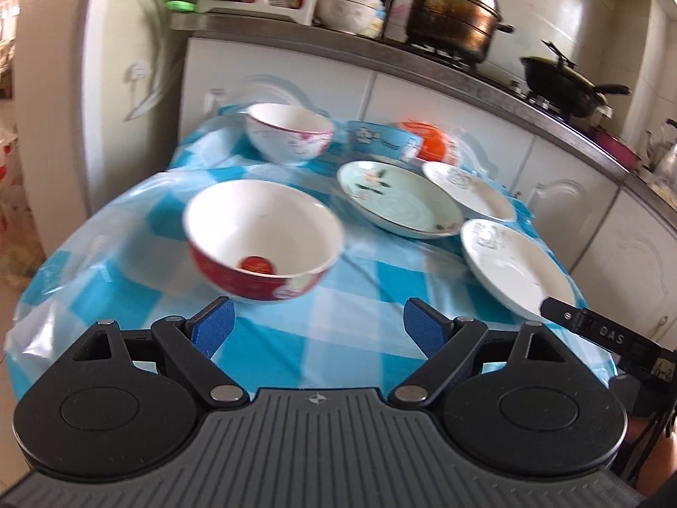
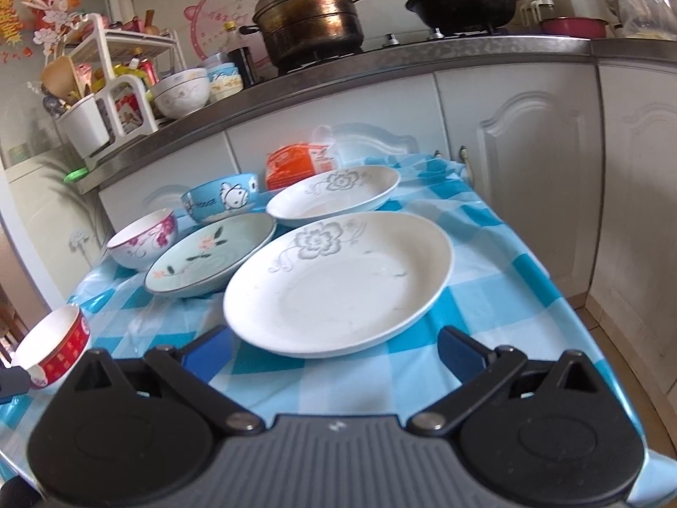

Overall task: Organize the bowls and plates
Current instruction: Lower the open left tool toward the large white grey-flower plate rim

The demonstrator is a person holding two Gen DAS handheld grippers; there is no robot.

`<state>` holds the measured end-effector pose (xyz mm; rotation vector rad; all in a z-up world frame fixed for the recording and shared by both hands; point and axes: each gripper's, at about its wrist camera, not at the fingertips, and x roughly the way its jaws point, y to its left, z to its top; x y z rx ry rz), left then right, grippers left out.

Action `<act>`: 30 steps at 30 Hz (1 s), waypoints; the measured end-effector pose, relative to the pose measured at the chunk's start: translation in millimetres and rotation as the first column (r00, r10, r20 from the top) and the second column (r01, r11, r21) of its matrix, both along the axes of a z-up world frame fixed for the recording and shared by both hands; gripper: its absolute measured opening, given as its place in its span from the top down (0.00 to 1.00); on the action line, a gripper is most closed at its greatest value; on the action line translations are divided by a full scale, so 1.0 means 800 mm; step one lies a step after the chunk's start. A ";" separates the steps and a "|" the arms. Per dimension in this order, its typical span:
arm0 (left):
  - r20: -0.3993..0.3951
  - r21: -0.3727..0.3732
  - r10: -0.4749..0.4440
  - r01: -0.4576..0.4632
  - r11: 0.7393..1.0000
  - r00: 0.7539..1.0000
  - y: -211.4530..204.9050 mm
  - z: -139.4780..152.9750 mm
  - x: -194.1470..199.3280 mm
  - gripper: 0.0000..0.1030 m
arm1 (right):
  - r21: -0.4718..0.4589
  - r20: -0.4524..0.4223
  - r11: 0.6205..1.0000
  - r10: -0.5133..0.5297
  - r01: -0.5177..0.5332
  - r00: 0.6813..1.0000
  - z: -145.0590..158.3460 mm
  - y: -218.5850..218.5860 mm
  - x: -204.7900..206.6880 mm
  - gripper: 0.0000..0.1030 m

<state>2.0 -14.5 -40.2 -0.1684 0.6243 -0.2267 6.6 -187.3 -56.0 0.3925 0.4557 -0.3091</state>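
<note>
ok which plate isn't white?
The pale green plate with the pink flower, between the bowls and the two white plates, which carry grey flower prints.

A blackened steamer pot (image 2: 311, 21) and dark wok (image 2: 463, 2) sit on the stove beyond the checked tablecloth (image 2: 499, 262).

White cabinets (image 2: 520, 161) under a grey countertop (image 2: 423, 57).

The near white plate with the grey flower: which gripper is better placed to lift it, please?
Probably the right gripper: it is open with the white plate directly ahead. The left gripper faces the red bowl.
</note>
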 end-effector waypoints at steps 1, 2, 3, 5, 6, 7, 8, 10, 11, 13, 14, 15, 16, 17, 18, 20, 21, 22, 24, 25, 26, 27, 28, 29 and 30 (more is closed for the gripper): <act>0.003 -0.002 0.023 -0.023 1.000 1.000 0.008 0.002 0.000 0.00 | -0.005 -0.001 1.000 0.003 -0.003 1.000 0.001 0.003 0.003 0.01; 0.008 -0.008 0.043 -0.043 0.999 0.999 0.016 0.004 0.001 0.00 | -0.009 0.004 1.000 0.007 -0.007 1.000 0.003 0.006 0.004 0.01; 0.016 -0.015 0.064 -0.063 0.998 0.998 0.024 0.006 0.002 0.00 | -0.015 0.015 1.000 0.019 -0.019 1.000 0.005 0.011 0.004 0.01; 0.032 -0.023 0.106 -0.105 0.994 0.994 0.035 0.010 0.007 0.00 | -0.035 0.037 0.997 0.065 -0.063 0.997 0.011 0.024 0.008 0.01; 0.036 -0.026 0.124 -0.123 0.992 0.992 0.039 0.011 0.011 0.00 | -0.044 0.038 0.996 0.085 -0.083 0.996 0.013 0.031 0.011 0.01; 0.041 -0.029 0.138 -0.137 0.990 0.990 0.044 0.011 0.014 0.00 | -0.050 0.033 0.993 0.107 -0.106 0.994 0.014 0.039 0.016 0.01; 0.042 -0.026 0.152 -0.151 0.988 0.987 0.047 0.011 0.017 0.00 | -0.050 0.025 0.991 0.128 -0.127 0.991 0.014 0.046 0.022 0.01; 0.031 -0.020 0.172 -0.172 0.985 0.985 0.053 0.008 0.023 0.00 | -0.044 0.009 0.984 0.175 -0.175 0.984 0.013 0.061 0.033 0.01; 0.017 -0.022 0.167 -0.166 0.986 0.986 0.054 0.005 0.025 0.00 | -0.047 0.002 0.979 0.198 -0.197 0.980 0.012 0.069 0.037 0.01; 0.000 -0.029 0.149 -0.149 0.988 0.989 0.056 0.002 0.028 0.00 | -0.070 -0.011 0.968 0.239 -0.240 0.971 0.010 0.086 0.045 0.01; -0.001 -0.027 0.135 -0.135 0.990 0.991 0.053 0.000 0.028 0.00 | -0.082 -0.016 0.963 0.255 -0.256 0.967 0.010 0.092 0.048 0.01; -0.003 -0.025 0.120 -0.120 0.992 0.993 0.051 -0.002 0.028 0.00 | -0.092 -0.020 0.959 0.269 -0.270 0.963 0.009 0.098 0.050 0.01; -0.007 -0.024 0.102 -0.102 0.994 0.995 0.048 -0.004 0.029 0.00 | -0.100 -0.023 0.954 0.280 -0.281 0.960 0.008 0.103 0.053 0.01; -0.011 -0.020 0.085 -0.085 0.996 0.996 0.045 -0.008 0.029 0.00 | -0.104 -0.027 0.952 0.286 -0.288 0.958 0.007 0.106 0.055 0.01; -0.017 -0.017 0.071 -0.071 0.997 0.997 0.042 -0.010 0.030 0.00 | -0.103 -0.031 0.951 0.290 -0.291 0.957 0.006 0.107 0.058 0.01; -0.025 -0.013 0.051 -0.051 0.999 0.998 0.037 -0.018 0.031 0.00 | -0.098 -0.041 0.951 0.290 -0.292 0.956 0.002 0.108 0.062 0.01; -0.025 -0.010 0.045 -0.045 0.999 0.999 0.034 -0.020 0.032 0.00 | -0.096 -0.046 0.953 0.285 -0.288 0.957 0.001 0.108 0.064 0.01; -0.025 -0.007 0.038 -0.039 0.999 0.999 0.031 -0.022 0.035 0.00 | -0.094 -0.050 0.955 0.279 -0.282 0.959 -0.001 0.108 0.065 0.01; -0.027 0.008 0.029 -0.029 1.000 0.999 0.027 -0.026 0.041 0.03 | -0.084 -0.053 0.958 0.271 -0.275 0.961 -0.003 0.106 0.065 0.01; -0.027 0.013 0.027 -0.027 1.000 0.999 0.026 -0.027 0.045 0.05 | -0.080 -0.055 0.959 0.270 -0.273 0.961 -0.004 0.105 0.066 0.01; -0.024 0.019 0.028 -0.027 0.999 0.999 0.026 -0.028 0.046 0.06 | -0.078 -0.057 0.959 0.268 -0.272 0.962 -0.005 0.104 0.066 0.01; -0.023 0.027 0.025 -0.024 0.999 0.999 0.024 -0.030 0.049 0.05 | -0.079 -0.058 0.959 0.268 -0.272 0.962 -0.005 0.105 0.066 0.01; -0.024 0.034 0.018 -0.017 0.999 1.000 0.022 -0.032 0.052 0.05 | -0.081 -0.060 0.959 0.268 -0.272 0.962 -0.006 0.105 0.066 0.01; -0.025 0.042 0.013 -0.012 0.999 1.000 0.020 -0.033 0.053 0.05 | -0.083 -0.060 0.959 0.268 -0.273 0.961 -0.006 0.105 0.066 0.01; -0.022 0.051 0.009 -0.008 0.999 1.000 0.018 -0.035 0.054 0.05 | -0.084 -0.060 0.958 0.268 -0.273 0.961 -0.006 0.105 0.066 0.01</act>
